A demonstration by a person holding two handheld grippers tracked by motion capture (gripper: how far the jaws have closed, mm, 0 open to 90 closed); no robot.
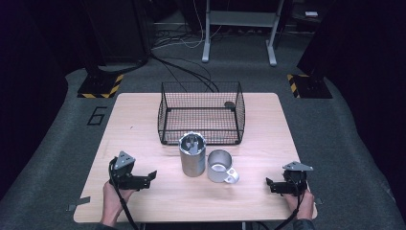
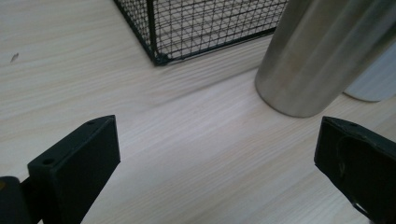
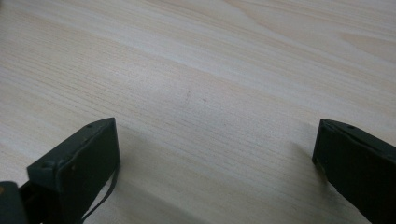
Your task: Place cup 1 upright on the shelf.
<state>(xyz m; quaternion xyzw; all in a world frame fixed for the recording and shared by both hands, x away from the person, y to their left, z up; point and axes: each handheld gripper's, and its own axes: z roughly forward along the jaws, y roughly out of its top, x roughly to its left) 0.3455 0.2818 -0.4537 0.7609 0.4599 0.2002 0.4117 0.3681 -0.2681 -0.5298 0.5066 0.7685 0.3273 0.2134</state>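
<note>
Nothing is being held yet: left tongs [image 1: 152, 175] & right tongs [image 1: 269, 184] are being kept wide open, empty. Steel canister [image 1: 192, 155] & mug [image 1: 220, 166] are being left standing on worktop [image 1: 143, 124], outside wire basket [image 1: 201, 115]; all handling probably remains.

The right gripper [image 3: 217, 163] has its two black jaws spread wide apart, hanging just over bare light wood table [image 3: 210, 70].

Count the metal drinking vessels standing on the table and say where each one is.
2. A tall steel tumbler stands just in front of the wire basket, and a shorter metal mug with a handle stands beside it, toward the right gripper. None seem hidden.
</note>
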